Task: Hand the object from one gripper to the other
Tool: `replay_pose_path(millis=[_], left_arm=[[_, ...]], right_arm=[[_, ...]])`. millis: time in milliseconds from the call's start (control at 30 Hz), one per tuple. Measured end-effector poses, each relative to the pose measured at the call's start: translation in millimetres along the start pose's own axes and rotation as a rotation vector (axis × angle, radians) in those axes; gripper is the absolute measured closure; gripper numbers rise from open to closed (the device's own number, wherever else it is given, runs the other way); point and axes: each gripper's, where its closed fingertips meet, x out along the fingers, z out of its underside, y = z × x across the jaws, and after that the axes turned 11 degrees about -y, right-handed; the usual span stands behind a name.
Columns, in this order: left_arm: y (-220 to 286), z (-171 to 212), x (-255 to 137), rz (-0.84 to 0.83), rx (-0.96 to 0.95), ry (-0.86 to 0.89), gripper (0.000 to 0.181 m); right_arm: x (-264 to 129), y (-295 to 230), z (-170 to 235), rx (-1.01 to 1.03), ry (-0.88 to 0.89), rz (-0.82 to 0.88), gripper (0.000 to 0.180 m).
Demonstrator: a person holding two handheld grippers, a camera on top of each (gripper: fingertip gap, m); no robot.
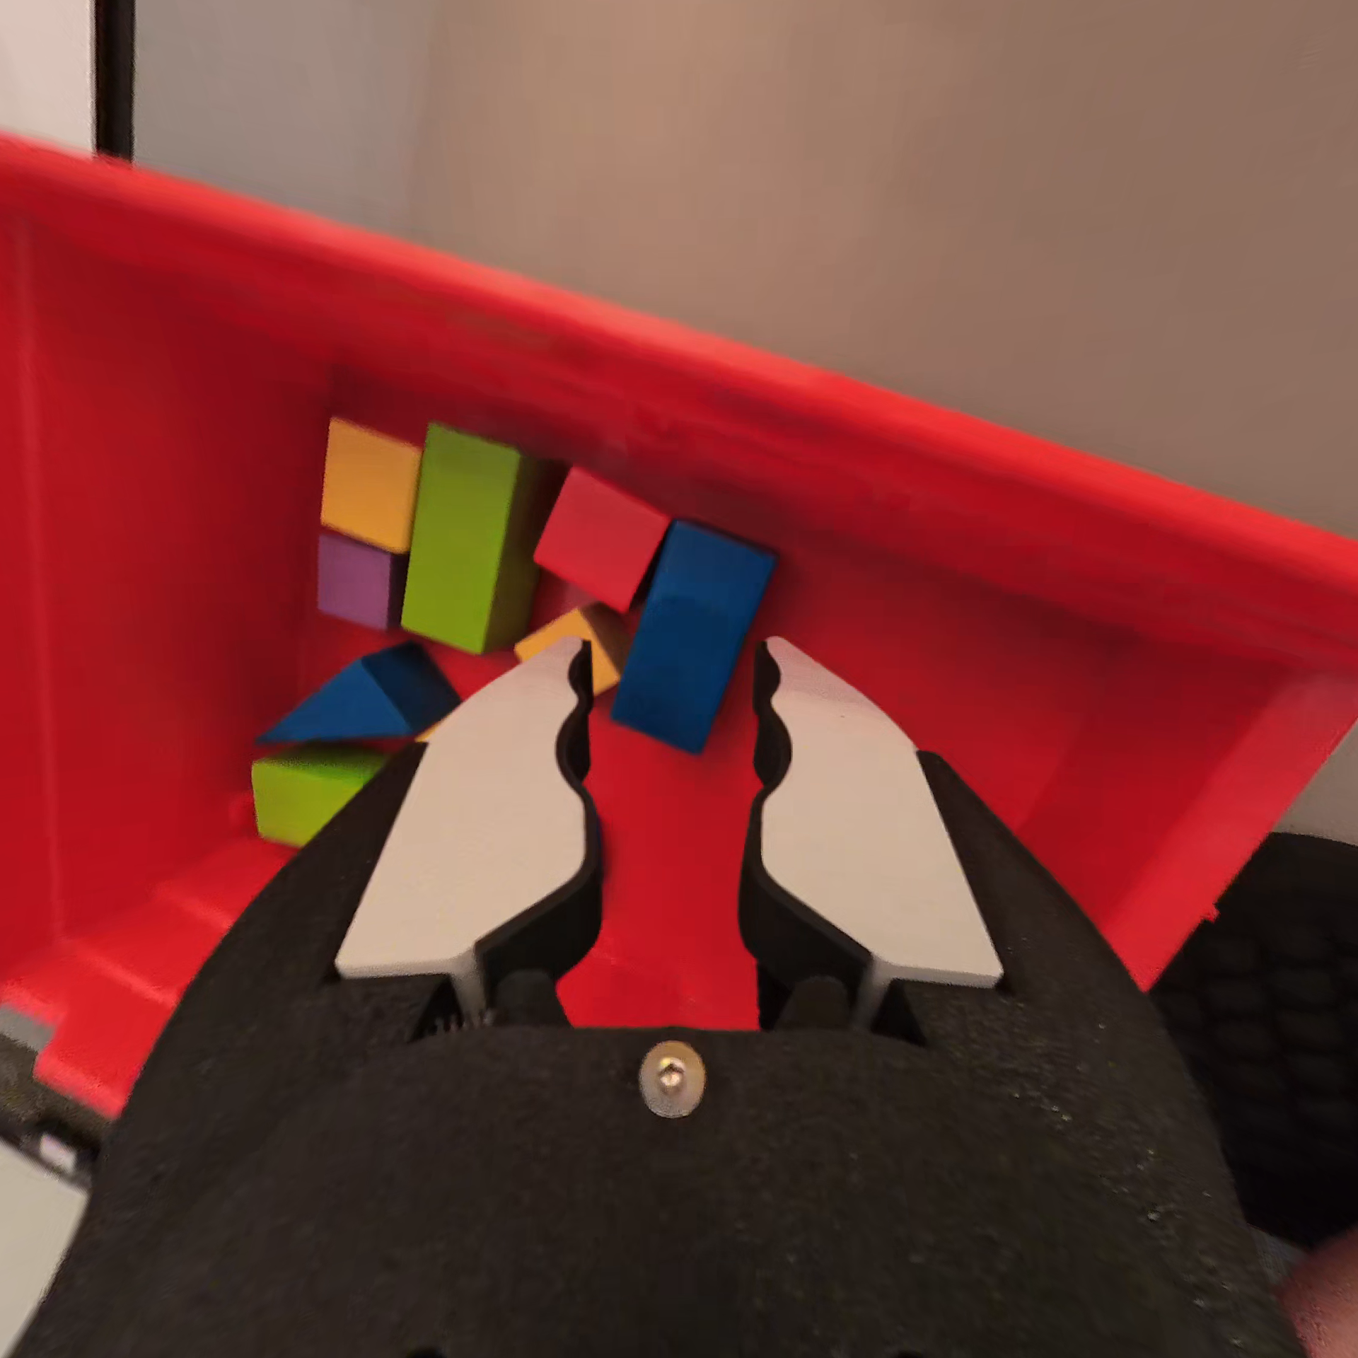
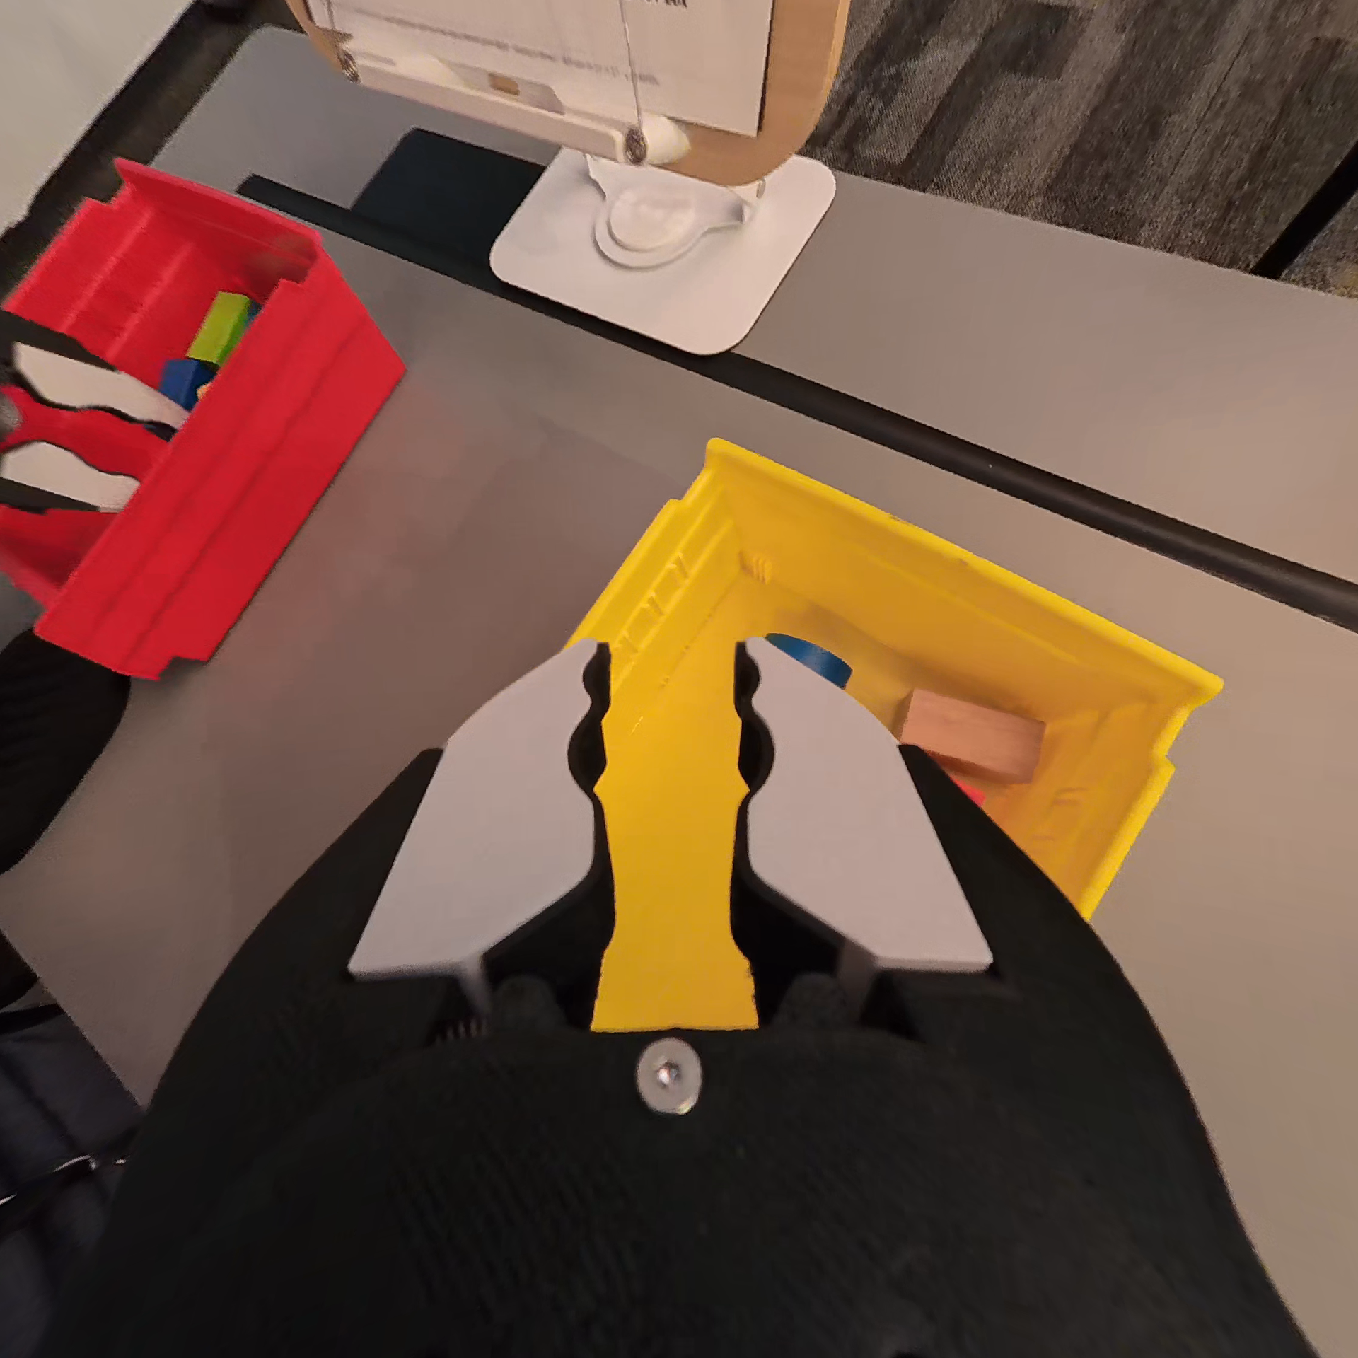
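My left gripper (image 1: 670, 650) is open and empty, reaching into a red bin (image 1: 918, 455). Several coloured blocks lie at the bin's far end: a long blue block (image 1: 691, 639) just ahead of the fingertips, a long green block (image 1: 470, 536), a red block (image 1: 599, 536), an orange block (image 1: 371, 481), a purple cube (image 1: 356, 580) and a blue wedge (image 1: 367, 694). My right gripper (image 2: 670, 650) is open and empty above a yellow bin (image 2: 918, 580). That bin holds a wooden block (image 2: 970, 735) and a blue piece (image 2: 812, 658). The left gripper (image 2: 147, 448) also shows in the right wrist view, inside the red bin (image 2: 242, 470).
Both bins stand on a grey table (image 2: 455, 485). A white stand base (image 2: 661, 250) with a wooden-edged board stands at the table's back. A black strip (image 2: 1029, 478) crosses the table behind the yellow bin. Dark fabric (image 2: 51, 735) lies at the left edge.
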Motion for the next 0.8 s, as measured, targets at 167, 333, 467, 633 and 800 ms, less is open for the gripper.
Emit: replay_pose_path(millis=[167,333,467,633,800], left_arm=[[6,-7,13,0.032,0.051,0.028,0.145],[5,-3,15,0.041,0.04,0.026,0.145],[3,4,17,0.042,0.03,-0.002,0.145],[4,7,26,0.053,0.03,-0.041,0.144],[4,7,30,0.049,0.037,-0.056,0.143]], right_arm=[[-14,-7,0,0.005,0.037,-0.04,0.146],[-16,-6,3,0.008,0.03,-0.039,0.146],[-13,-6,6,0.009,0.01,-0.04,0.146],[-8,-7,9,-0.002,-0.02,-0.037,0.146],[-6,-7,12,-0.006,-0.039,-0.038,0.146]])
